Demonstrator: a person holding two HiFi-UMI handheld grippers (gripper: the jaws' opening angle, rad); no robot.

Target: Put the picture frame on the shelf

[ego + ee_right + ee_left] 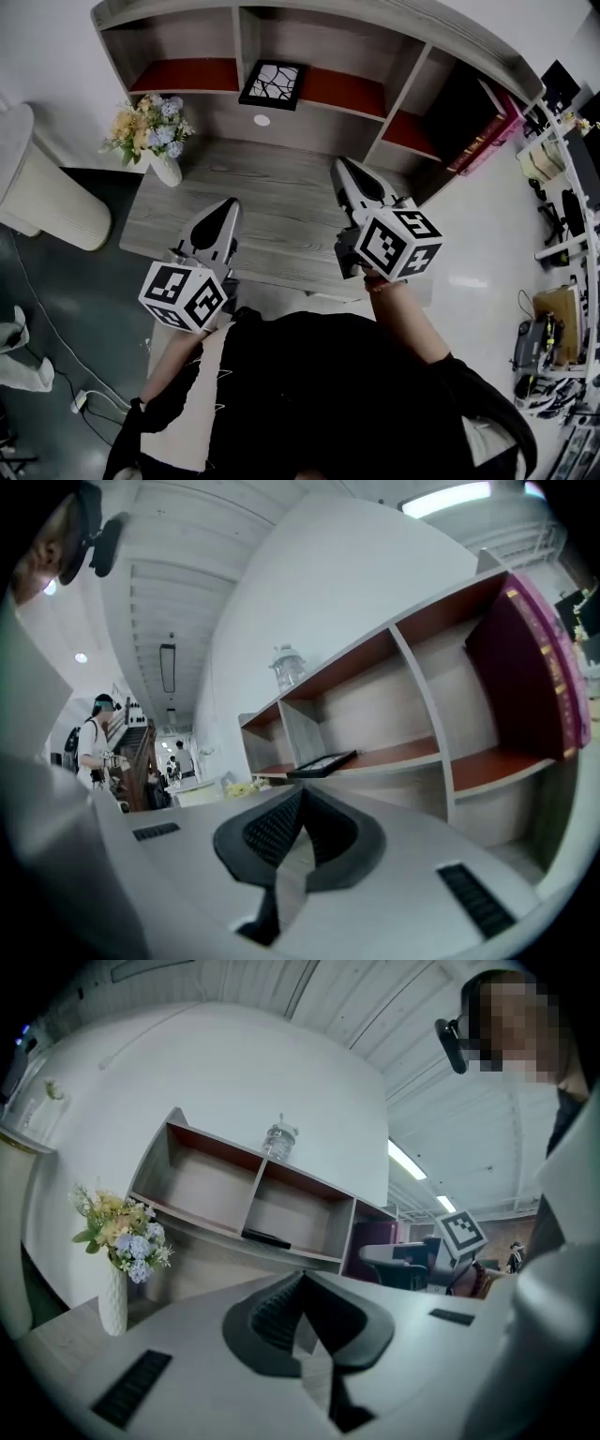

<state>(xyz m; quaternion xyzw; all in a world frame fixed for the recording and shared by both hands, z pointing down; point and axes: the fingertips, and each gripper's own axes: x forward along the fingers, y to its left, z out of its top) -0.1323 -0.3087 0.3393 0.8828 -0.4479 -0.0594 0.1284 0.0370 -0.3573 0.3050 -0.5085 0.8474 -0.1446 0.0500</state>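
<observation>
Fingers together: left gripper, right gripper; picture frame on shelf

Surface and shelf: grey wood grain, matt; the shelf boards are smooth red. Left hand-held gripper and right hand-held gripper: matt grey plastic shells with dark ribbed pads. Picture frame: black border, slight sheen; vase: white, textured, matt.
</observation>
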